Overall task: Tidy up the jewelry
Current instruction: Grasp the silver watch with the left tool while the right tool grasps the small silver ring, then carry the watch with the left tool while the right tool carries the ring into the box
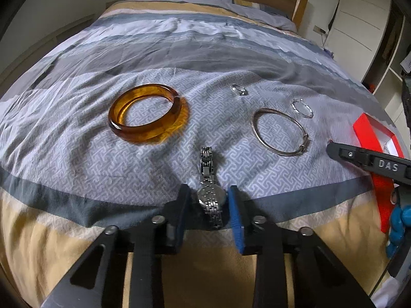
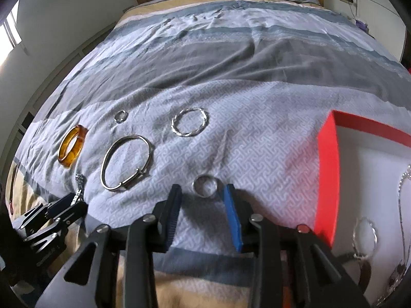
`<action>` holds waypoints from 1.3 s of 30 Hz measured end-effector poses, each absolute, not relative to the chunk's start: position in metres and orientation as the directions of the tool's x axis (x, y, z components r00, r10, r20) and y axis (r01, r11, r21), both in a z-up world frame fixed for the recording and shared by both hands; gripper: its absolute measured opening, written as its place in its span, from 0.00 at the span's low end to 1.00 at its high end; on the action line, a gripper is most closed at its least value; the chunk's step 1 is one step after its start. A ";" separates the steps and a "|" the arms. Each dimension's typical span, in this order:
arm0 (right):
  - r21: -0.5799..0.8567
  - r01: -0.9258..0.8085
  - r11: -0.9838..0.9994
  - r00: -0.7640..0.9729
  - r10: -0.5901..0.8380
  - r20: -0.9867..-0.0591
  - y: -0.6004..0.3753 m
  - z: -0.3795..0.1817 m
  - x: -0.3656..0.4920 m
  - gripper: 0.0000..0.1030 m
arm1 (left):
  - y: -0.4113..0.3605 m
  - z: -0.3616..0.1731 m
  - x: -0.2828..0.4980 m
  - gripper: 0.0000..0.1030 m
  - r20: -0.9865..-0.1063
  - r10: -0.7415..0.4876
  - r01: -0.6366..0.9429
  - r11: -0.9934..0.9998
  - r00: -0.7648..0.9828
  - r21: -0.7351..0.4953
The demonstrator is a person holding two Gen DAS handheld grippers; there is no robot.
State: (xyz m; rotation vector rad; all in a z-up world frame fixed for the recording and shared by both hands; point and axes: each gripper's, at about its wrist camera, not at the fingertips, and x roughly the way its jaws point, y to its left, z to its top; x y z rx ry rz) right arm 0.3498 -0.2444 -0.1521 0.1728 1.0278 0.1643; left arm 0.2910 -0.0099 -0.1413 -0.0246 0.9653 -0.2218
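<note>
So the left tongs (image 1: 208, 200) straddle the steel wristwatch (image 1: 210, 195) on the bedspread (image 1: 231, 51), pads at its case, can't tell if they're pinching. It's heavyish, slick, floppy-banded; the case is the spot to grab. Band runs straight away from the tongs. Right tongs (image 2: 203, 192) are open around a small ring (image 2: 204, 185), not squeezing it.

L grip (image 1: 209, 202): pitched steeply down, fingertips at the bedding; black finger on the L side, blue pad (image 1: 235, 213) on the R.
L jaws: narrow, pads hard up against the watch (image 1: 211, 195) case on both sides, seemingly pinching it.
R grip (image 2: 203, 192): also pitched steeply down, tips low over the cover.
R jaws: narrow but not closed; ring (image 2: 206, 185) sits btwn the tips, a gap showing at the black finger.
Spacing: side by side, apart, not touching.
</note>
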 end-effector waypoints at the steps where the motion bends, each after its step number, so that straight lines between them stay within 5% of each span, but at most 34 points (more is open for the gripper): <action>1: 0.212 -0.056 0.976 0.505 0.210 -0.837 -0.243 -0.153 0.351 0.22 | -0.009 -0.141 0.291 0.24 -0.812 -0.199 0.173 0.977 0.549 -0.122; 27: 0.294 -0.144 0.945 0.633 0.316 -0.707 -0.241 -0.070 0.247 0.18 | 0.008 -0.053 0.218 0.24 -0.732 -0.248 0.158 0.969 0.634 -0.192; 39: 0.312 -0.051 0.949 0.690 0.260 -0.676 -0.307 -0.053 0.173 0.18 | -0.058 -0.005 0.175 0.24 -0.690 -0.343 0.293 0.936 0.638 -0.195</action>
